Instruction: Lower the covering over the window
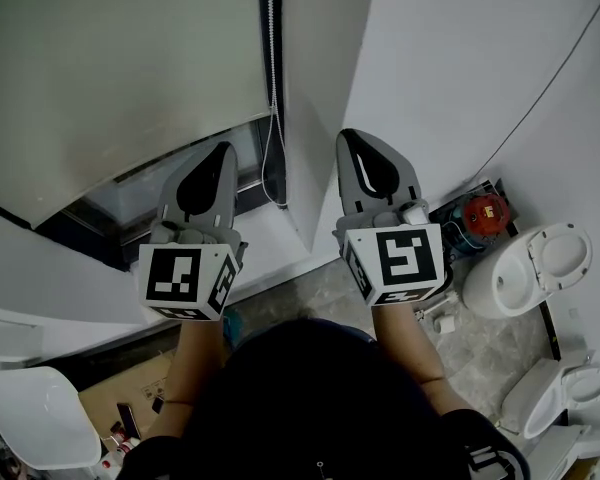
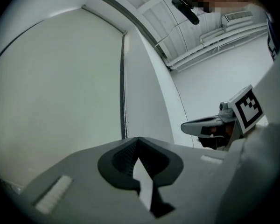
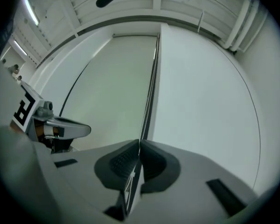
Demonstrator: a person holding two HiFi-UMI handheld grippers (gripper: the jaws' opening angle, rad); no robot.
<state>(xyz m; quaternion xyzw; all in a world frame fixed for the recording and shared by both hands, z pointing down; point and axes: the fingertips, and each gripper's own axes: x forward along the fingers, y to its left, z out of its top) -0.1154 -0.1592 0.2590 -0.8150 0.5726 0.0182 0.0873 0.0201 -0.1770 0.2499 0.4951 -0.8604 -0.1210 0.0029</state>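
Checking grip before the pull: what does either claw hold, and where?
Nothing: the left claw and right claw are shut empty; the bead chain hangs free between them.

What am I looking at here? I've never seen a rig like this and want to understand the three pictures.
A person holds a tool in each hand: the left gripper and the right gripper, each carrying a marker cube. The head view comes from a camera on the person's head, looking down. The other two views come from cameras riding on each gripper, looking along its jaws. Both grippers are shut and hold nothing. Ahead is a window with a roller blind mostly down. Its bead chain hangs between the grippers, ungripped. White toilets stand on the floor.
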